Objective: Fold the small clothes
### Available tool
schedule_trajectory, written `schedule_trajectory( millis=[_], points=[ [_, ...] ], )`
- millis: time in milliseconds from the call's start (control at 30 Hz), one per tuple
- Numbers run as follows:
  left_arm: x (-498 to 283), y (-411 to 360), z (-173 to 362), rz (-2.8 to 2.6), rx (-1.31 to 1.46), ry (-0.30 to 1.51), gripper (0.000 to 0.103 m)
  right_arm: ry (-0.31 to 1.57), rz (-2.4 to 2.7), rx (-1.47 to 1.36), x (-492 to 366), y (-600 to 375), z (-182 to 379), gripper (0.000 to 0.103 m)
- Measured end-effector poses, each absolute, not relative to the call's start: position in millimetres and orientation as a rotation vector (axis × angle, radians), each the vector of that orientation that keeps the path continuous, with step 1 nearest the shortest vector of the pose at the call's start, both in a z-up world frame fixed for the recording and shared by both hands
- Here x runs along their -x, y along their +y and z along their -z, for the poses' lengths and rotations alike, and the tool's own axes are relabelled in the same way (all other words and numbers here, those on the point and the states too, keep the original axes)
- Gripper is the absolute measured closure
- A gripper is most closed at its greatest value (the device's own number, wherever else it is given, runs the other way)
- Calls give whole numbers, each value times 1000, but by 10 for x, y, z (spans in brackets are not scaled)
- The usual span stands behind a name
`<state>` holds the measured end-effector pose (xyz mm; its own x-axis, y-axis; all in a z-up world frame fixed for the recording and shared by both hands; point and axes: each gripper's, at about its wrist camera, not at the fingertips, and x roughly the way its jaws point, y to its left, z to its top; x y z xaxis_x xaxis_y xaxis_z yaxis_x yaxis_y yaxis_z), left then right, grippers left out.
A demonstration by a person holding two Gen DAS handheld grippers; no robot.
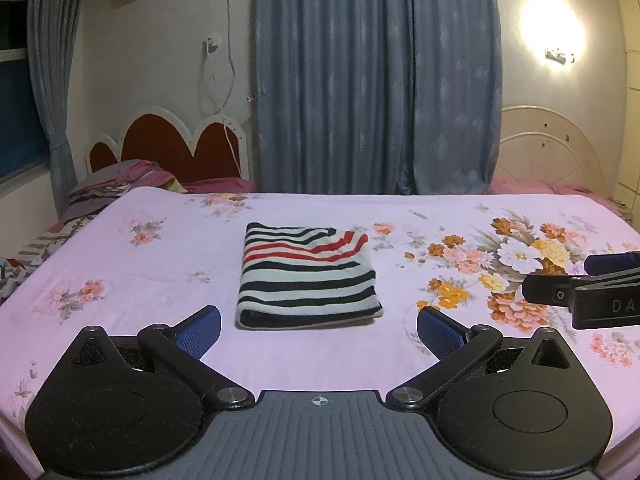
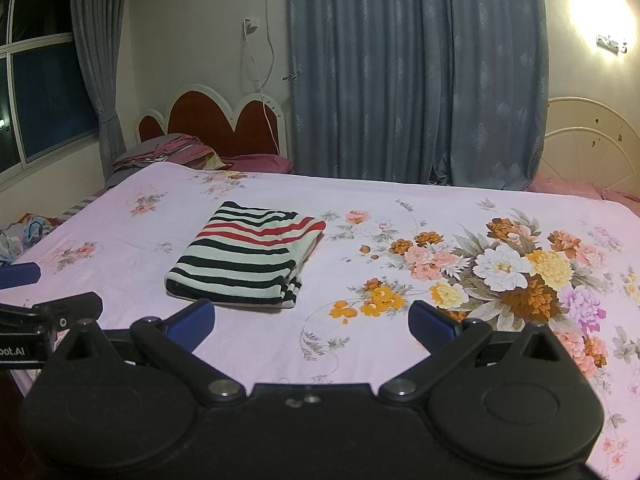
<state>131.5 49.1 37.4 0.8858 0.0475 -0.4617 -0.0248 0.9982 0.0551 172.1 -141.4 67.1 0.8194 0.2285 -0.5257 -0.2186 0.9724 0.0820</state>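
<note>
A small striped garment [image 1: 308, 276], black and white with two red stripes, lies folded into a neat rectangle on the pink floral bed sheet [image 1: 160, 248]. It also shows in the right wrist view [image 2: 248, 258]. My left gripper [image 1: 319, 326] is open and empty, just in front of the garment's near edge, not touching it. My right gripper [image 2: 311, 320] is open and empty, in front of and to the right of the garment. The right gripper's fingers [image 1: 576, 284] show at the right edge of the left wrist view.
A bed with a red heart-shaped headboard [image 1: 172, 140] and piled bedding [image 1: 116, 180] stands at the back left. Blue curtains [image 1: 376, 80] hang behind. A white headboard [image 1: 552, 144] is at the back right. A window [image 2: 44, 80] is at the left.
</note>
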Motion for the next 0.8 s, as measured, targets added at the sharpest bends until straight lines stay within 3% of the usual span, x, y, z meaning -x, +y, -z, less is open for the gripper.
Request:
schedule_trajectory(
  millis=[800],
  points=[
    [-1284, 576, -380, -42, -24, 428, 0, 562, -247, -10, -1698, -1368, -668, 1]
  ],
)
